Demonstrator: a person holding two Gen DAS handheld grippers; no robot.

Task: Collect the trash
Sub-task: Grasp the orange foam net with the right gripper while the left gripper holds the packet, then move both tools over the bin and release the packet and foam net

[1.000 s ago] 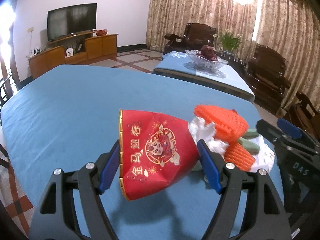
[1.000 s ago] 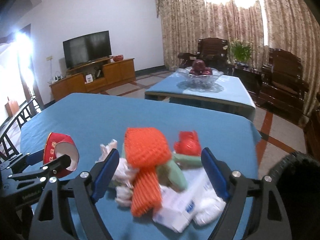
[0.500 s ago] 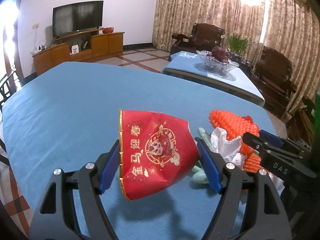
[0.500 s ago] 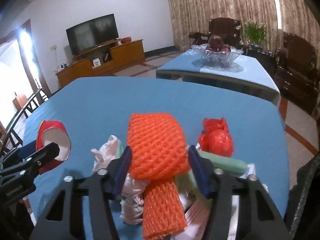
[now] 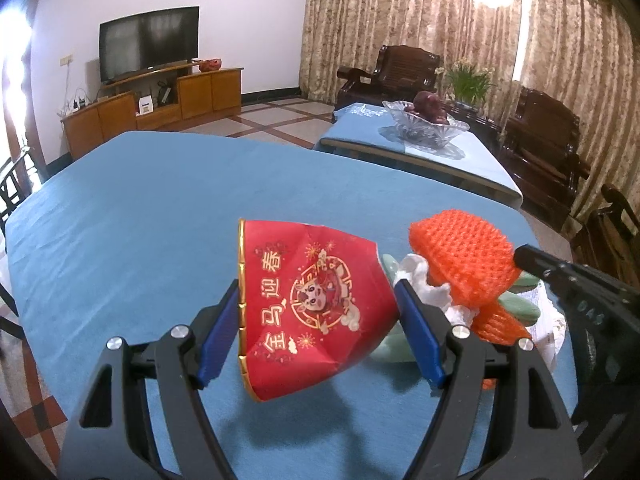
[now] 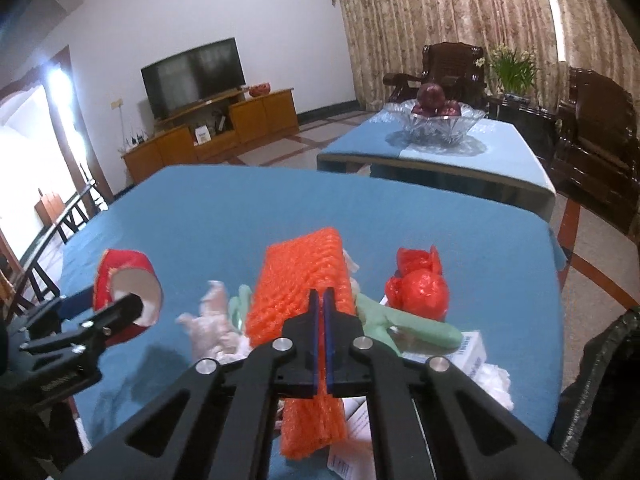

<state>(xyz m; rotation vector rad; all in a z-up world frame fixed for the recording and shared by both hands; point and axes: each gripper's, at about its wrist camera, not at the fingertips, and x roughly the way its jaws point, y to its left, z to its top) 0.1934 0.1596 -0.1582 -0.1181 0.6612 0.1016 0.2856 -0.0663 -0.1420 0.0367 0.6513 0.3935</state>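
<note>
My left gripper (image 5: 318, 292) is shut on a crushed red paper cup (image 5: 304, 280) with gold print and holds it above the blue table (image 5: 160, 220); the cup (image 6: 120, 276) also shows at the left of the right wrist view. To its right lies a trash pile. My right gripper (image 6: 320, 300) has its jaws together, pinching the orange foam net (image 6: 300, 276) on top of the pile. Around the net lie crumpled white tissue (image 6: 208, 320), a green foam strip (image 6: 412, 324), a red plastic bag ball (image 6: 416, 288) and a white paper box (image 6: 468, 348).
A black bag (image 6: 600, 380) hangs at the table's right edge. Beyond the table stands a low table with a glass fruit bowl (image 6: 436, 124), dark wooden armchairs (image 5: 544, 136) and a TV cabinet (image 5: 160, 104). Dark chairs (image 6: 68, 220) stand at the left.
The right gripper's jaws went from wide apart around the pile to closed on the orange foam net. The left gripper kept the red cup and stayed put.
</note>
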